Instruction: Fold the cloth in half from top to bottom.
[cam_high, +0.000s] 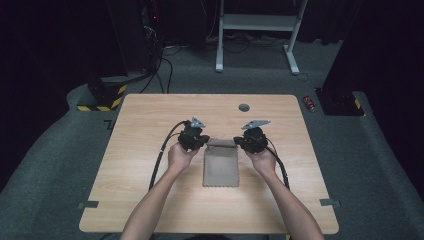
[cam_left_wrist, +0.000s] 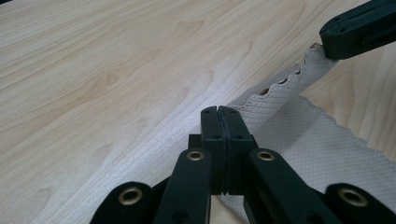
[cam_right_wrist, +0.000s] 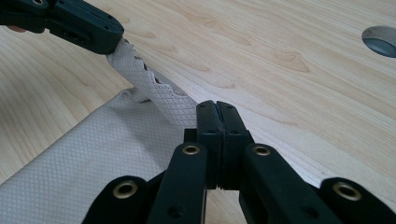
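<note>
High view, mid-frame: cloth (cam_high: 221, 162) far edge was clamped by L gripper (cam_high: 202, 142) & R gripper (cam_high: 240, 142); edge should be kept taut, lifted evenly off surface (cam_high: 150, 115).

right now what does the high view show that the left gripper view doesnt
High view alone: the whole table with its grey round hole cover, both of the person's forearms, the floor, a white stand behind, and the full outline of the grey cloth lying between the hands.

Left gripper view alone: the cloth's diamond weave and scalloped edge, that far edge lifted off the wood, and the left gripper with jaws shut on one corner.

Both: the right gripper pinching the cloth's other far corner, the cloth itself, and the pale wood tabletop.
</note>
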